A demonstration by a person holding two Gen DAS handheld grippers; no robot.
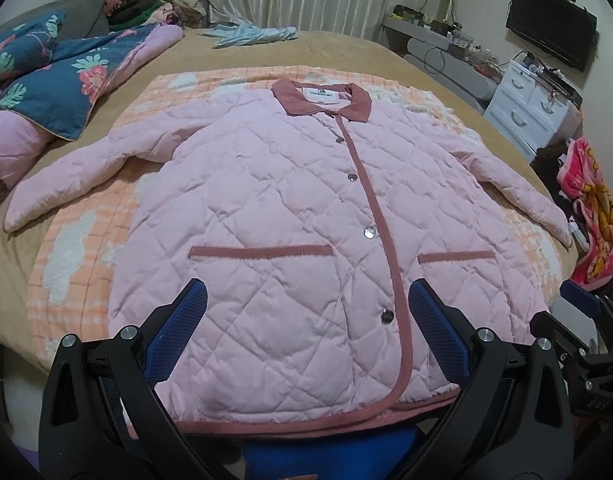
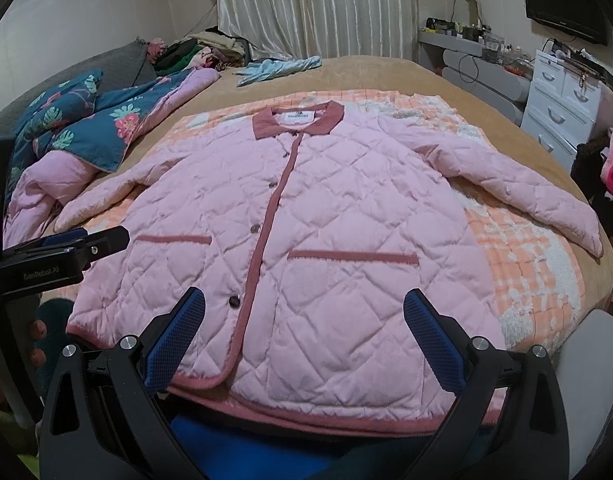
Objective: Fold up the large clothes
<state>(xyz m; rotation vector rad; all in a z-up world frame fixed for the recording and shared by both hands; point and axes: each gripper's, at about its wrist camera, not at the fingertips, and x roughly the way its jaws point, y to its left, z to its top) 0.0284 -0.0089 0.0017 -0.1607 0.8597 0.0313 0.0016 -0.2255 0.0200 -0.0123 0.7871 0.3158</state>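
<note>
A pink quilted jacket [image 1: 274, 208] with a dusty-red collar, trim and pocket edges lies flat, front up and snapped shut, sleeves spread, on an orange checked blanket [image 1: 78, 240] on the bed. It also shows in the right wrist view [image 2: 338, 224]. My left gripper [image 1: 306, 300] is open and empty, held above the jacket's hem left of the snap placket. My right gripper [image 2: 304, 308] is open and empty above the hem on the jacket's right half. The left gripper also shows at the left edge of the right wrist view [image 2: 86, 240].
A blue floral quilt [image 1: 46, 72] is bunched at the bed's left. A light blue garment [image 1: 254, 34] lies at the far end. White drawers [image 1: 526, 108], a TV [image 1: 554, 36] and a pink towel [image 1: 586, 208] stand to the right. Curtains [image 2: 318, 8] hang behind.
</note>
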